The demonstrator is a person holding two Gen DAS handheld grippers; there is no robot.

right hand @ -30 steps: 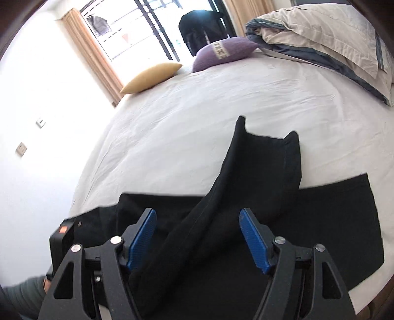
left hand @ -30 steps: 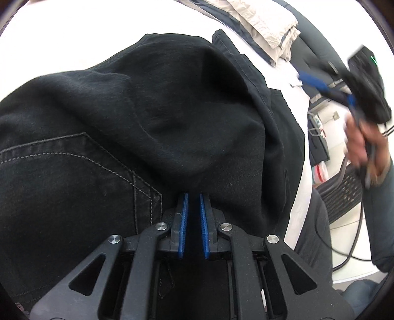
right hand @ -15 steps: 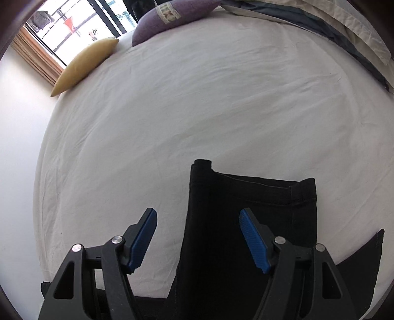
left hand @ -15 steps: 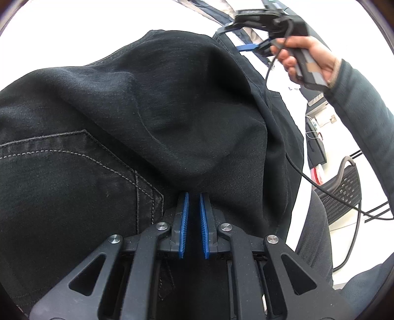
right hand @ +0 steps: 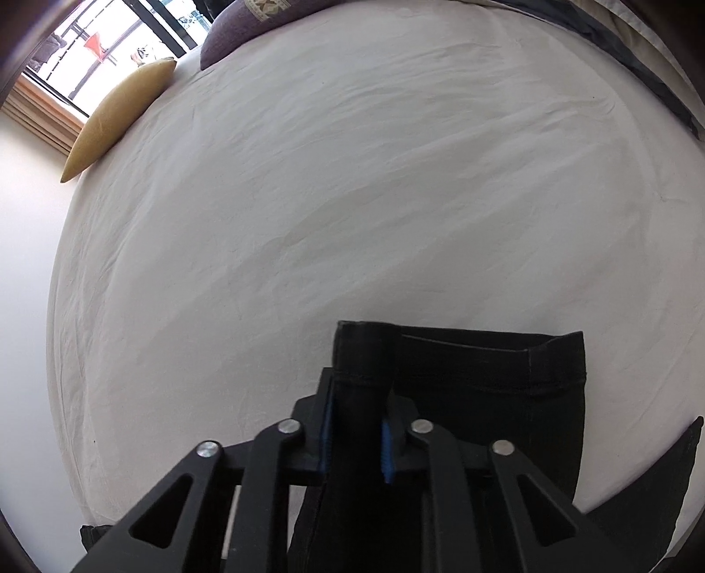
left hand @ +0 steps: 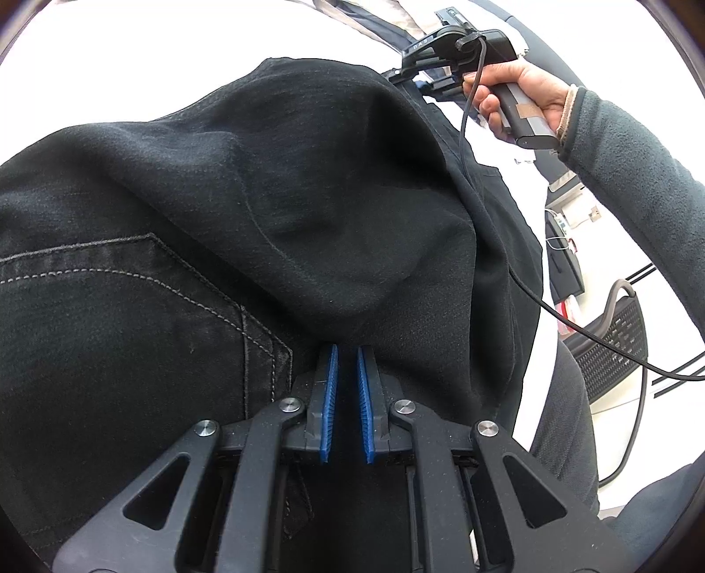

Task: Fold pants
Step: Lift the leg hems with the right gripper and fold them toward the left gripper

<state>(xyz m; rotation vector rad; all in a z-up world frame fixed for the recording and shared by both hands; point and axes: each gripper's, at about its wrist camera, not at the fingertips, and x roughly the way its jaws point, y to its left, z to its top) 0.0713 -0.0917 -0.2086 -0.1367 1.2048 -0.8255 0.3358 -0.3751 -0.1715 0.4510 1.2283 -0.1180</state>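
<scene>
Black denim pants (left hand: 273, 211) lie on a white bed. My left gripper (left hand: 346, 357) is shut on a fold of the pants beside the back pocket stitching (left hand: 246, 317), the cloth bunching up from its tips. My right gripper (right hand: 354, 407) is shut on the hem end of a pant leg (right hand: 480, 374), which reaches past its tips over the sheet. In the left wrist view the right gripper (left hand: 429, 59) shows at the far end of the pants, held by a hand in a grey sleeve.
The white bed sheet (right hand: 352, 198) spreads ahead of the right gripper. A yellow pillow (right hand: 114, 119) and a purple pillow (right hand: 264, 22) lie at its far edge by a window. A folded duvet (right hand: 661, 57) sits at far right. A black mesh chair (left hand: 617, 335) stands off the bed.
My right gripper moved forward to the leg hem and closed on it; it was open before. My left gripper stayed shut on the pants, which have lifted and bunched slightly.
</scene>
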